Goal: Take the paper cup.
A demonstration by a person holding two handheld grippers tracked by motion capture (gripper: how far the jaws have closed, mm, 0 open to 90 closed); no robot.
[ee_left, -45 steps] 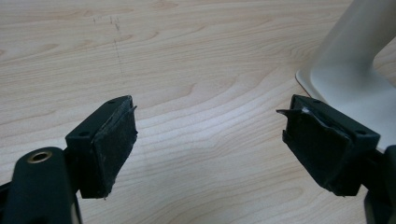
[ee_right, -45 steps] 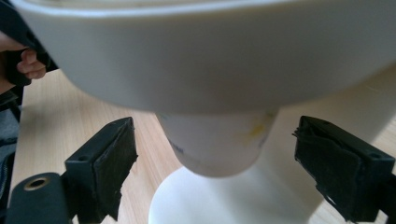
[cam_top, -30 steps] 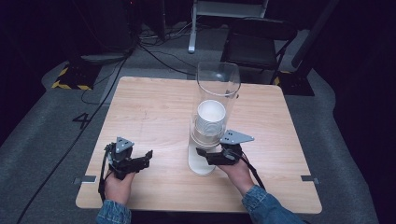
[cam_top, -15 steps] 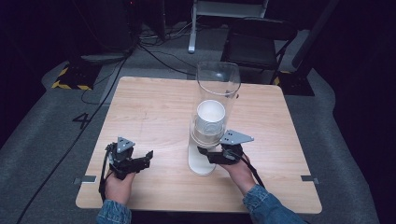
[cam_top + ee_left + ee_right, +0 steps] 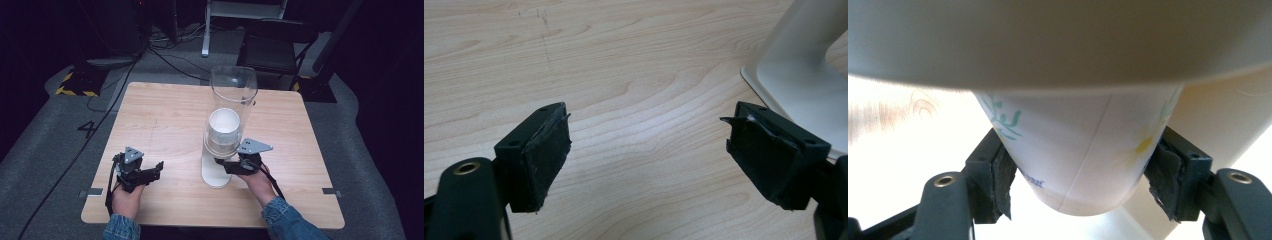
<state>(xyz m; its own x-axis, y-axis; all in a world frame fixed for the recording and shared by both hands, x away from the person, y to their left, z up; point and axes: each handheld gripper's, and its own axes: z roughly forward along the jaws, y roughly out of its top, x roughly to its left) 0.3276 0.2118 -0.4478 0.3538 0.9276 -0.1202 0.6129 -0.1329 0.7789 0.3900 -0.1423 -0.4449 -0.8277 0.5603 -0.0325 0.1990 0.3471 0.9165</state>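
So the right tool (image 5: 1075, 175) has just been closing and its pads now pinch the bottom paper cup (image 5: 1075, 150) poking out under the clear cup dispenser (image 5: 231, 107). The grab looks done to me; what's left is pulling the cup down and out of the tube and setting it somewhere. The cup sits at the dispenser's lower mouth, above its white base (image 5: 215, 175), around 6 o'clock on the tabletop (image 5: 165, 115).

The left tool (image 5: 150, 172) rests at about 7 o'clock with its jaws wide, nothing between them, just pale wood grain.

Beyond that: grey carpet, cables trailing off at 11 o'clock, a dark chair (image 5: 275, 50) at 12, and black-yellow hazard tape (image 5: 75, 91) at 10.
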